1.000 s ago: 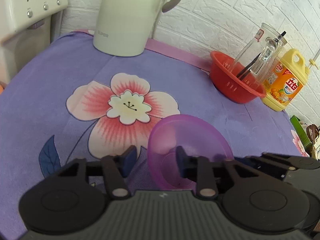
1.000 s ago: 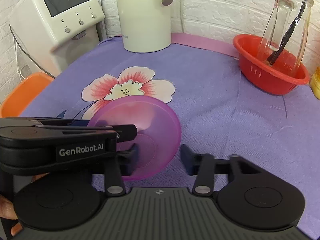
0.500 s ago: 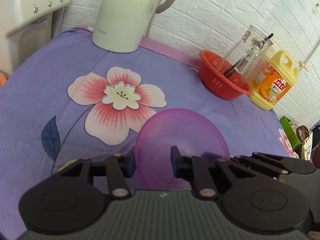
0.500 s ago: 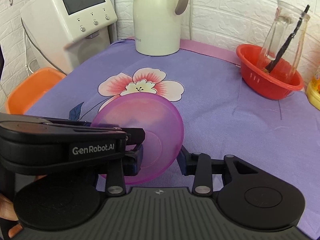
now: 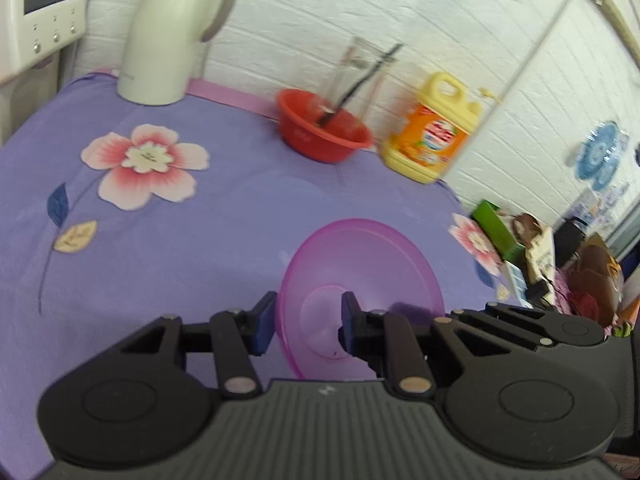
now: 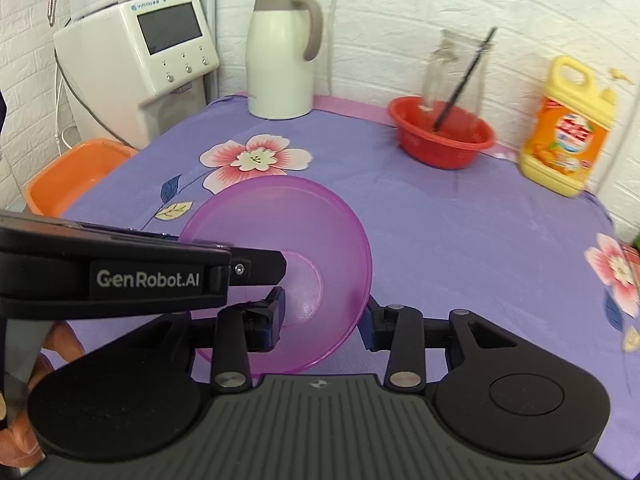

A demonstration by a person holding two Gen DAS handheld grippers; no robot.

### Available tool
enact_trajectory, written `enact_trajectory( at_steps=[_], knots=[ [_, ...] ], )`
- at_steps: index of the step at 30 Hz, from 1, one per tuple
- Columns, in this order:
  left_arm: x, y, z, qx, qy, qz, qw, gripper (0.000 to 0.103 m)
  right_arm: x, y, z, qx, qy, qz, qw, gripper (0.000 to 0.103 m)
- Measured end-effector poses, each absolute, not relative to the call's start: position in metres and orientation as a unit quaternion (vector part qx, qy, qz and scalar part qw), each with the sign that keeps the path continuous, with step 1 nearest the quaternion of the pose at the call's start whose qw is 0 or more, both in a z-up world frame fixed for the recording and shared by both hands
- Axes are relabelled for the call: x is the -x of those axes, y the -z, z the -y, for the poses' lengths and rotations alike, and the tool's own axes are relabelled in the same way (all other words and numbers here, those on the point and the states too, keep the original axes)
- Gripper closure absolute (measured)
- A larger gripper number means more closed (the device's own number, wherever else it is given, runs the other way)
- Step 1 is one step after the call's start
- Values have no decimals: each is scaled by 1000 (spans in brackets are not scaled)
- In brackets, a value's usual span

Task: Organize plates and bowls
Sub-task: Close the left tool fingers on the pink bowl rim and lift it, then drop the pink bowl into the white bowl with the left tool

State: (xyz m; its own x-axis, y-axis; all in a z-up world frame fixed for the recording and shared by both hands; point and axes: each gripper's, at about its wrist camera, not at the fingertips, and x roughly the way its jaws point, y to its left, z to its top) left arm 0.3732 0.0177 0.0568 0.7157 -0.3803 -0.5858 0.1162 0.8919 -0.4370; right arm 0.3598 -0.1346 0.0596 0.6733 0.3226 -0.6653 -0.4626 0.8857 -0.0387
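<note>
Purple bowl hangs tilted above the floral purple tablecloth, gripped from both sides; the left gripper is clamped nearly closed on the rim, one finger inside and one outside; the right gripper straddles the opposite rim with its jaws opening, wall between them, though contact is unclear; behind stand a red basin, a yellow detergent jug, a white thermos and a water dispenser.
</note>
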Motion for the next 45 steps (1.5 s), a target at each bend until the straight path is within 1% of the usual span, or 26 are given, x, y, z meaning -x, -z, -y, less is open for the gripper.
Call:
enact_trajectory(
  at_steps=[3, 9, 14, 20, 26, 29, 30, 32, 33, 34, 35, 37, 39, 42, 45],
  knots=[
    [-342, -61, 14, 182, 159, -353, 904, 86, -326, -63, 163, 99, -199, -339, 914, 32],
    [-286, -58, 75, 163, 208, -362, 894, 86, -264, -60, 216, 99, -157, -341, 922, 30],
    [-251, -50, 108, 142, 233, -372, 887, 86, -230, -50, 245, 83, -141, -346, 924, 27],
    [-228, -34, 125, 120, 238, -384, 884, 86, -206, -31, 262, 65, -145, -359, 920, 22],
    [-229, -18, 122, 114, 224, -395, 884, 86, -205, -17, 263, 49, -166, -370, 913, 23],
    [-231, -15, 119, 105, 226, -391, 886, 84, -204, -13, 264, 43, -169, -368, 913, 24],
    [-230, -15, 117, 103, 230, -383, 889, 81, -202, -14, 266, 37, -170, -365, 915, 24],
    [-231, -18, 113, 117, 240, -382, 885, 58, -200, -16, 272, 18, -171, -361, 917, 22],
    [-231, -20, 111, 125, 242, -381, 884, 44, -198, -17, 275, 8, -169, -359, 918, 21],
    [-229, -23, 108, 129, 242, -373, 886, 42, -196, -19, 278, 0, -168, -353, 921, 16],
    [-226, -28, 107, 126, 241, -360, 893, 42, -193, -22, 280, -3, -166, -345, 924, 7],
    [-220, -36, 102, 124, 240, -339, 901, 34, -184, -26, 285, -7, -153, -322, 934, 0],
    [-216, -45, 94, 140, 238, -319, 907, 31, -176, -29, 290, -13, -141, -302, 943, 0],
    [-209, -54, 85, 148, 230, -292, 916, 22, -163, -31, 296, -34, -123, -267, 955, 0],
    [-203, -52, 80, 141, 212, -286, 924, 22, -150, -22, 298, -57, -101, -244, 963, 0]
  ],
)
